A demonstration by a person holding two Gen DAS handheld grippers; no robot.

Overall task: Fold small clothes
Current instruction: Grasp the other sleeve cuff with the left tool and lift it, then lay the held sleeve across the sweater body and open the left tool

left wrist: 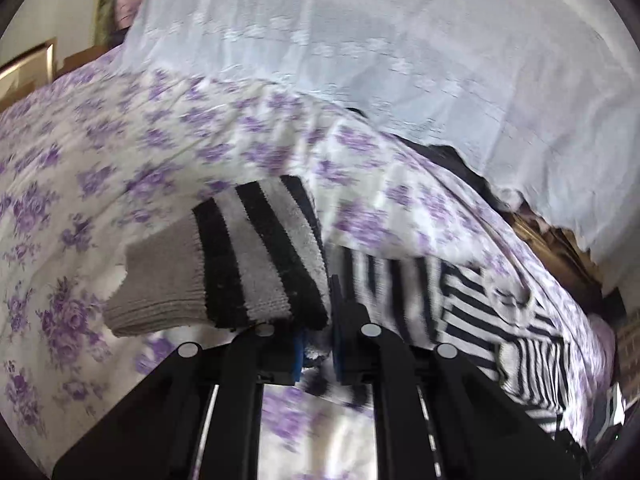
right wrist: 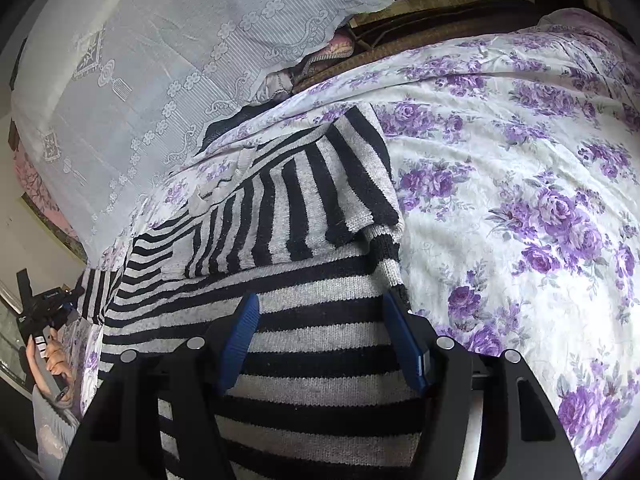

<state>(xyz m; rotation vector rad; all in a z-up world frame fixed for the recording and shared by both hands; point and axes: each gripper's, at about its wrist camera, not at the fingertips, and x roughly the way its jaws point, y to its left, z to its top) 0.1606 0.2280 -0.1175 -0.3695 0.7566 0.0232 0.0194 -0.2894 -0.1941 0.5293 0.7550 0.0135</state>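
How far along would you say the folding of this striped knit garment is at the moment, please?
Done: in the right wrist view, part of the striped sweater already lies folded over its body on the floral bedspread. In hand: the left gripper is shut on the sleeve, cuff end lifted. The right gripper stands open over the body, gripping nothing. Left: laying that sleeve across and the final folds.

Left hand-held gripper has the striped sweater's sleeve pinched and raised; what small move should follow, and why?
Probably carry the sleeve across onto the sweater's body and lay it flat. The left hand-held gripper is shut on it, lifted clear of the floral bedsheet, while the right hand-held gripper stands open over the body.
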